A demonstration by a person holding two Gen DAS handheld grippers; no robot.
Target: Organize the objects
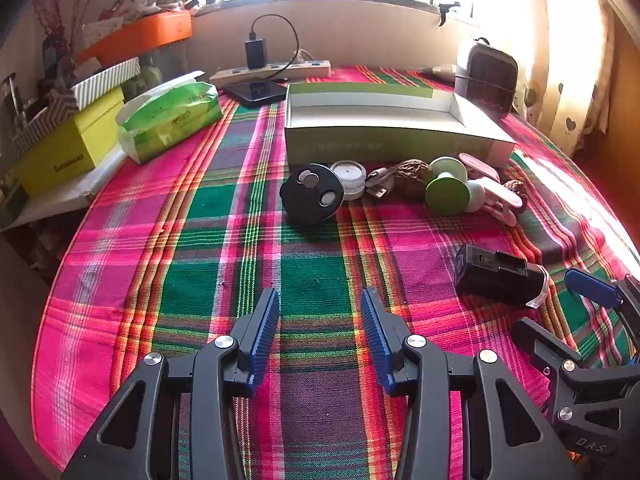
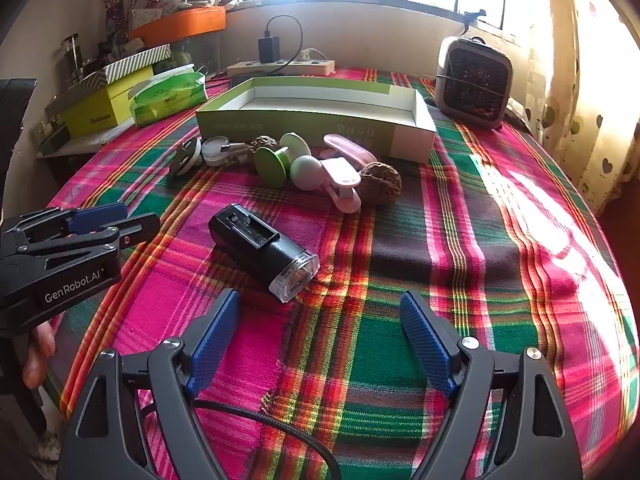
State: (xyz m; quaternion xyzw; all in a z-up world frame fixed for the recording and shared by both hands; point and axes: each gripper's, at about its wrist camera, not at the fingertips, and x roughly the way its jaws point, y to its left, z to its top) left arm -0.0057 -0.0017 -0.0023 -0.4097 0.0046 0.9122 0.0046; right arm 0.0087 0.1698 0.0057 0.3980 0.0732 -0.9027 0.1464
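Left wrist view: the left gripper (image 1: 320, 320) is hovering open and empty over the plaid tablecloth (image 1: 200, 240) near the table's front edge. The right gripper (image 2: 320, 336) is also standing wide open, holding nothing. Just ahead of it a black flashlight (image 2: 262, 248) is lying. Farther toward the window edge, small objects (image 2: 280, 160) are lying beside the open green box (image 2: 312, 124).

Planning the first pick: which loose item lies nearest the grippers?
The black rectangular clear-ended light, lying alone on the plaid cloth; the rest cluster against the green box.
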